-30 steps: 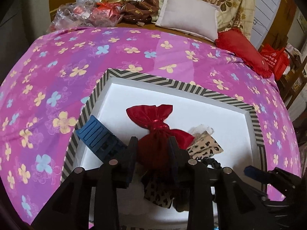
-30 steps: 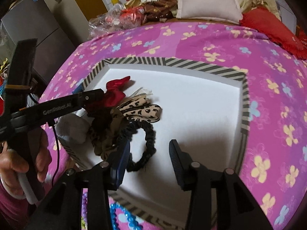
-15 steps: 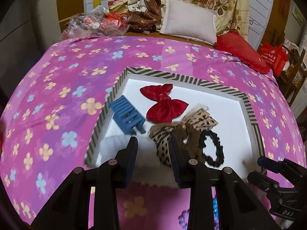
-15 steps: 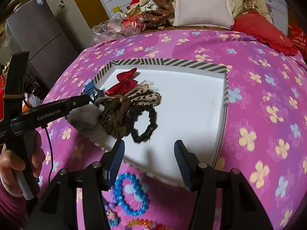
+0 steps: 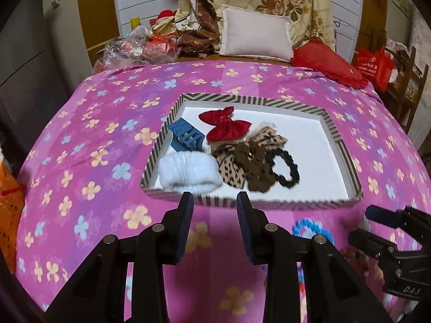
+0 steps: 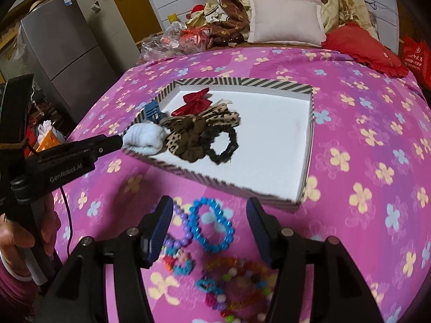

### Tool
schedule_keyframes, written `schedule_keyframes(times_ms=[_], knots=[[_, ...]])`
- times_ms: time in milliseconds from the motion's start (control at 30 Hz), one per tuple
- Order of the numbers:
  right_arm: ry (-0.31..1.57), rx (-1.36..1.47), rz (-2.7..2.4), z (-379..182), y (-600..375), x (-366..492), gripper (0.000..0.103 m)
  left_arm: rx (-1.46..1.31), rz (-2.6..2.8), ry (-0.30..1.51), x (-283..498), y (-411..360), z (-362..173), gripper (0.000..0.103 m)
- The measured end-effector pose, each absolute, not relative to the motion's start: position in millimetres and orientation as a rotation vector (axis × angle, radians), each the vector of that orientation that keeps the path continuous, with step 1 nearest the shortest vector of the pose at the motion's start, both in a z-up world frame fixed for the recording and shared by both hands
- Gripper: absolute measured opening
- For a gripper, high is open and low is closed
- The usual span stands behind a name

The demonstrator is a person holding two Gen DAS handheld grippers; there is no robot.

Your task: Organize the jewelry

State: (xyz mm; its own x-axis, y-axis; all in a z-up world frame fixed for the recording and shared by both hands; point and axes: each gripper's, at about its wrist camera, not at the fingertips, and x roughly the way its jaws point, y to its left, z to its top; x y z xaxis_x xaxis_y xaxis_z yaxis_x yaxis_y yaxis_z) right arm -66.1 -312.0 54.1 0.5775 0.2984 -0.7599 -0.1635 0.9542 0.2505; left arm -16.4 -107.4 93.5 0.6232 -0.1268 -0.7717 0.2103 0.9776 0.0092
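Note:
A striped-rim white tray (image 5: 331,123) (image 6: 309,145) lies on the pink flowered bedspread. In it lie a red bow (image 5: 226,126) (image 6: 195,103), a blue claw clip (image 5: 186,136) (image 6: 152,110), a white fluffy scrunchie (image 5: 188,171) (image 6: 145,137), leopard and brown scrunchies (image 5: 247,161) (image 6: 196,134) and a black scrunchie (image 5: 285,169) (image 6: 223,145). My left gripper (image 5: 214,207) is open and empty, just in front of the tray's near rim. My right gripper (image 6: 208,215) is open and empty, above a blue bead bracelet (image 6: 211,226) (image 5: 309,228). Purple beads (image 6: 177,231) and colourful bracelets (image 6: 237,282) lie beside it.
Pillows (image 5: 256,35), a red cushion (image 5: 326,64) and plastic bags (image 5: 134,51) sit at the bed's far end. A grey fridge (image 6: 62,53) stands to the left. A red bag (image 5: 374,64) hangs on a rack at the right.
Both grippers have drawn back from the tray toward the near edge of the bed. The left let go of the red bow, which now lies in the tray. The bracelets came into view.

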Motion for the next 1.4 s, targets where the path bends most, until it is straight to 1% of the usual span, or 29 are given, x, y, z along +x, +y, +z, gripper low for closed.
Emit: schedule_keyframes(times_ms=[167, 667, 1000, 1400], knots=[[0.908, 0.17, 0.261, 54.6, -312.9, -85.2, 0.063, 0.111, -0.203, 0.867, -42.1, -110.7, 91.6, 0.022], [0.913, 0.166, 0.24, 52.0, -317.5, -117.7, 0.064, 0.107, -0.224, 0.879, -82.0, -120.1, 81.3, 0.022], [0.916, 0.158, 0.227, 48.6, -318.6, -125.8, 0.068, 0.108, -0.213, 0.889, -90.1, -121.0, 73.7, 0.022], [0.935, 0.162, 0.226, 42.9, -322.8, -128.5, 0.069, 0.11, -0.21, 0.893, -91.0, -118.9, 70.8, 0.022]])
